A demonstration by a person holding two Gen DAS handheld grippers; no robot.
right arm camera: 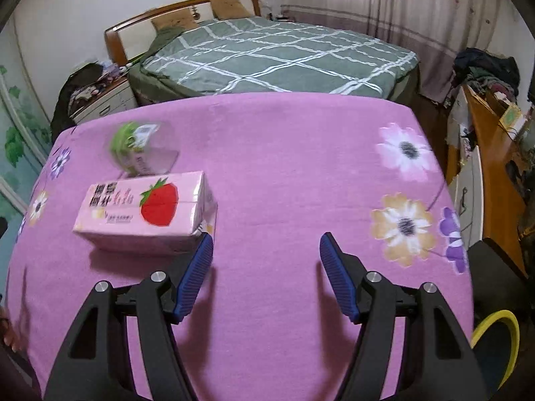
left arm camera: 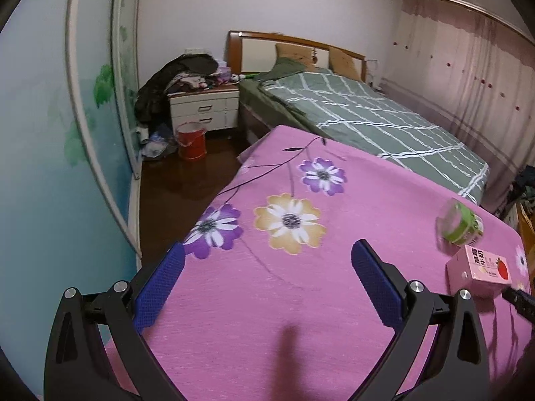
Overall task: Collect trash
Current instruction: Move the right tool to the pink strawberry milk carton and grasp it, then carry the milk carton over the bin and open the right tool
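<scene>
**Both claws wide, trash not picked up yet**

Nearest: left claw (left arm camera: pixel 267 264) hangs over the pink flowered tabletop (left arm camera: pixel 267 317), jaws spread wide, nothing btwn them. Right claw (right arm camera: pixel 266 254) is spread wide too, and empty. It points down at bare cloth, w/ its left pad just beside a corner of the pink strawberry box (right arm camera: pixel 147 210). I think it's lined up near the box to grab it next.

Just behind the box lies a clear cup w/ a green label (right arm camera: pixel 142 150), tipped on its side, touching or almost touching the box. It's blurry, so can't read the label or tell if it's empty.

Far right, low: a yellow-rimmed bin (right arm camera: pixel 498 344), cut off by the edge, prob. where trash goes. Beyond: green checked bed (right arm camera: pixel 274 56).
</scene>
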